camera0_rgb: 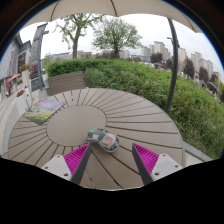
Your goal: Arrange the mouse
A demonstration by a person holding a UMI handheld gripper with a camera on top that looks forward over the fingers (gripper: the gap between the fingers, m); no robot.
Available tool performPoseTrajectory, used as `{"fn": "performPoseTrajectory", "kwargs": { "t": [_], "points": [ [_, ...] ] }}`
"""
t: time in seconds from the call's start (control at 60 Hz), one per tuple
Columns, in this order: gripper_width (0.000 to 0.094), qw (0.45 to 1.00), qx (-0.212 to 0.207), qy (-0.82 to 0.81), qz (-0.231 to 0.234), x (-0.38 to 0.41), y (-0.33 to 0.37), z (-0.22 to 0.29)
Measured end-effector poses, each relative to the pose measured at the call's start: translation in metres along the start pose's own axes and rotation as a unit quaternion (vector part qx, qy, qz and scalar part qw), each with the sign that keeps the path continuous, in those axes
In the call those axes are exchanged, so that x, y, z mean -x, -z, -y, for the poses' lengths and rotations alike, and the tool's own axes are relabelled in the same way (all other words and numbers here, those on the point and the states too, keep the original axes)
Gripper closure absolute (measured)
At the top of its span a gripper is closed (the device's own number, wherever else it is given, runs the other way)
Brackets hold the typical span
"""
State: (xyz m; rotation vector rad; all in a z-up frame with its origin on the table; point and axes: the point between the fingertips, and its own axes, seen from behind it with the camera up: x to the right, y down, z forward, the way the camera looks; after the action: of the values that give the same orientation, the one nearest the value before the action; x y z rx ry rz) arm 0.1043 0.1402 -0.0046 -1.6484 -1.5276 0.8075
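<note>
Mouse (102, 140) on round slatted table (140, 115), just ahead of the fingers and nearer the left one, touching neither. Gripper (111, 160) spread open, magenta pads (146, 158) well apart. Magazine (44, 108) beyond, hedge (150, 80) behind.

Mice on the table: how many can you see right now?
1. A single mouse lies on the round slatted table, just ahead of the open hand-held gripper, between its fingers' line. None elsewhere; nothing seems hidden.
</note>
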Motion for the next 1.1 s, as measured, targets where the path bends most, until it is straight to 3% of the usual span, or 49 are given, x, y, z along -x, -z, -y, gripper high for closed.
{"fn": "performPoseTrajectory", "kwargs": {
  "t": [0.6, 0.733, 0.85, 1.1],
  "points": [
    [0.0105, 0.999, 0.026, -0.02, -0.009, -0.008, -0.081, 0.035],
    [0.0214, 0.999, 0.028, -0.017, -0.017, -0.013, -0.091, 0.04],
    [0.0467, 0.999, 0.033, -0.015, -0.014, -0.011, -0.096, 0.042],
    [0.0567, 0.998, 0.057, -0.019, -0.023, -0.006, -0.078, 0.068]
  ]
}}
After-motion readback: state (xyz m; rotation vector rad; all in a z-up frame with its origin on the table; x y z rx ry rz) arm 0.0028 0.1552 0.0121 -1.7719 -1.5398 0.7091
